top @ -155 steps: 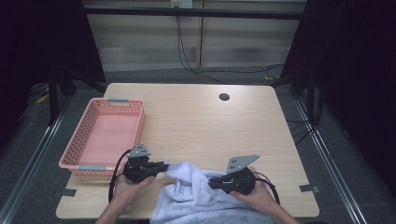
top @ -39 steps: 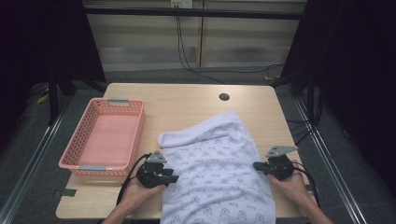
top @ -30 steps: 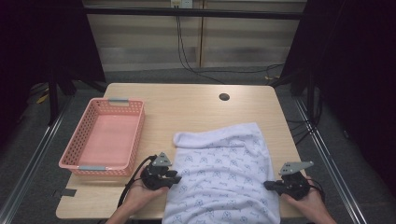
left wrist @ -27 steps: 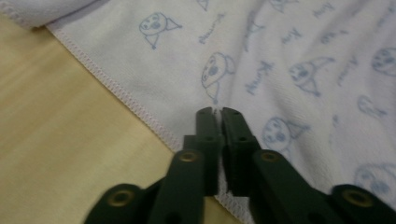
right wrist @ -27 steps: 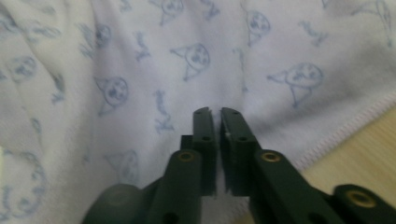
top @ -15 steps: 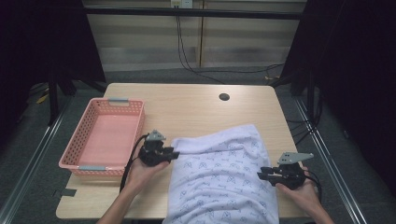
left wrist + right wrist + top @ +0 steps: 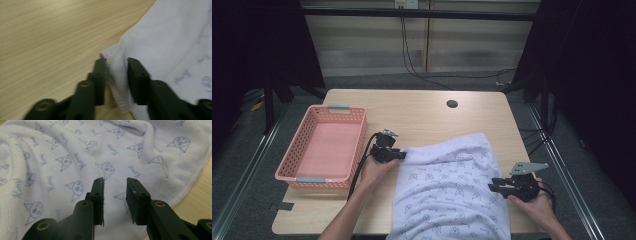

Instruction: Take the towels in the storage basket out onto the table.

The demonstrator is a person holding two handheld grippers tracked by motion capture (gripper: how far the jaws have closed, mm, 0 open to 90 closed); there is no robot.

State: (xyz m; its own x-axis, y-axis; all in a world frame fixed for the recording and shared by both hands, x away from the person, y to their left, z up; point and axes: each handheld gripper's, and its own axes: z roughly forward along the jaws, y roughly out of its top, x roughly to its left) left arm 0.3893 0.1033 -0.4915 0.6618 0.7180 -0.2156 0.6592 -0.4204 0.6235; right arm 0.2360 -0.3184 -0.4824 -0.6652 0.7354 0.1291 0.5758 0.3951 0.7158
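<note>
A white towel (image 7: 447, 185) with a blue cat print lies spread on the wooden table (image 7: 422, 120) and hangs over its near edge. My left gripper (image 7: 402, 155) is at the towel's far left corner. In the left gripper view the stitched hem (image 7: 117, 75) sits pinched between the jaws of the left gripper (image 7: 116, 61), which have just closed on it. My right gripper (image 7: 493, 186) is at the towel's right edge. Its jaws have just been opening. In the right gripper view the right gripper (image 7: 115, 180) stands apart over the towel (image 7: 75, 150) with nothing between the jaws.
A pink plastic basket (image 7: 359, 140) stands on the left side of the table, close to my left hand. A round cable hole (image 7: 452, 104) is in the far middle of the tabletop. Bare wood lies beyond the towel.
My left gripper has moved away from me along the table, taking the towel's left corner with it. My right gripper has let go of the towel's right edge and stayed about where it was.
</note>
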